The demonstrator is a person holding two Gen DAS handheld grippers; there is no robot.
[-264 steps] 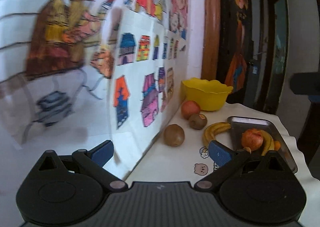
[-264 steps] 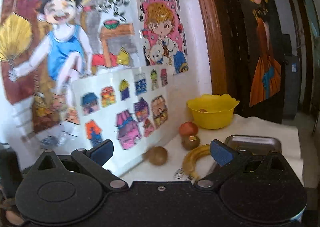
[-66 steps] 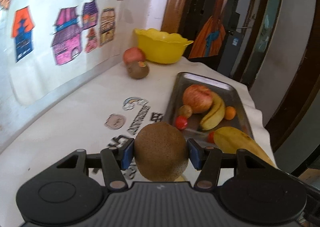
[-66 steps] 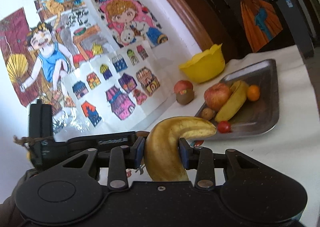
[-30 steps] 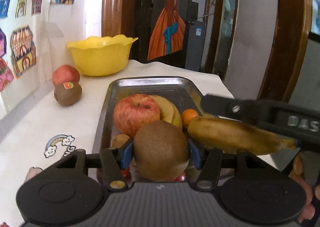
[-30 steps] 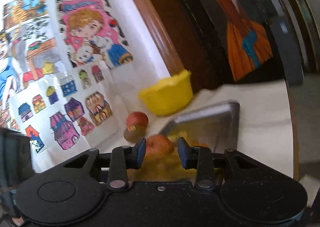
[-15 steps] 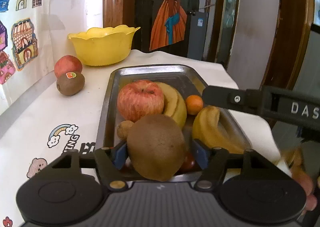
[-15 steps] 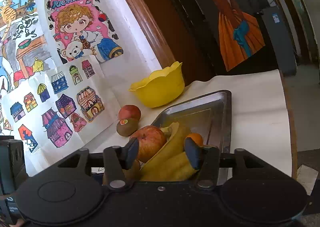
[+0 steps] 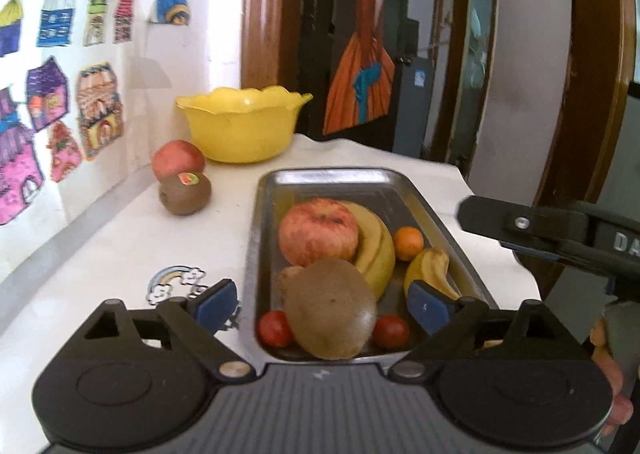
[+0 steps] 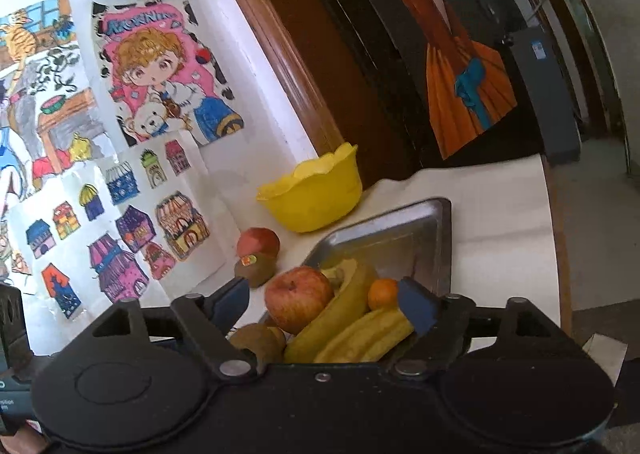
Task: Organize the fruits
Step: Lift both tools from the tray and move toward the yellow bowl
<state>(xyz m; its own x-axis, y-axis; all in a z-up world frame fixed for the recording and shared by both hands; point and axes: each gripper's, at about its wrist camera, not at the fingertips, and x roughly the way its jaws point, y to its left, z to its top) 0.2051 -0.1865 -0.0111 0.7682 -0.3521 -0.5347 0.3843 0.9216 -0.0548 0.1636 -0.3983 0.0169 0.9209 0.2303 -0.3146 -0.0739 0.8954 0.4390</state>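
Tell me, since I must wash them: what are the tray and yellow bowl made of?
The tray looks like bare metal, probably steel: grey, shiny, mirroring the fruit. The yellow bowl looks like moulded plastic: uniform colour, thin scalloped rim, soft sheen.

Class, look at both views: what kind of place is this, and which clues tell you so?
Probably a room in a home: hand-coloured children's drawings taped to the wall, a cloth-covered table with a metal tray of fruit and a yellow bowl, and a wooden door frame.

Left hand-held gripper (image 9: 322,304): black body, ribbed grey top, blue pads (image 9: 426,310), silver pivot screws. Right hand-held gripper (image 10: 322,300): the same build, smooth black top.
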